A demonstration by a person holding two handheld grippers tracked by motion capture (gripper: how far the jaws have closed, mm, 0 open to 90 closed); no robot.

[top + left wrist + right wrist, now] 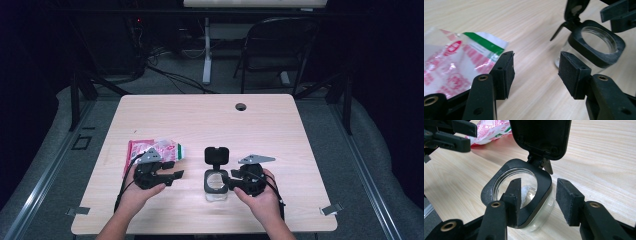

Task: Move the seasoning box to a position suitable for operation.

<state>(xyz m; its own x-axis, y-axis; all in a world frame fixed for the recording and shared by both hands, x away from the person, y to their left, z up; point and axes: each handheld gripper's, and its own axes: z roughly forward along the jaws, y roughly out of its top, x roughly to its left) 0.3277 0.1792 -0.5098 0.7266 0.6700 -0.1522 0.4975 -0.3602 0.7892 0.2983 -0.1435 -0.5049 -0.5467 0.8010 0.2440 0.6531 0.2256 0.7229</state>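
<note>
A clear glass jar (216, 183) with a black square collar (489, 190) stands on the table near the front, its hinged black lid (217, 155) swung up and back. My right gripper (231, 180) is at the jar's right side and is open. In the right gripper view, one finger (514, 195) reaches inside the jar's mouth and the other pad (569, 200) stands apart outside the collar. My left gripper (172, 170) is open and holds nothing, with bare table between its pads (506, 72). It sits just in front of a crinkled red-and-white plastic bag (150, 149), left of the jar (596, 45).
The wooden table (200, 120) has a cable hole (241, 106) near its far edge. A black folding chair (277, 45) and a white desk leg (206, 50) stand behind it. Metal clips (331, 209) sit at the front corners.
</note>
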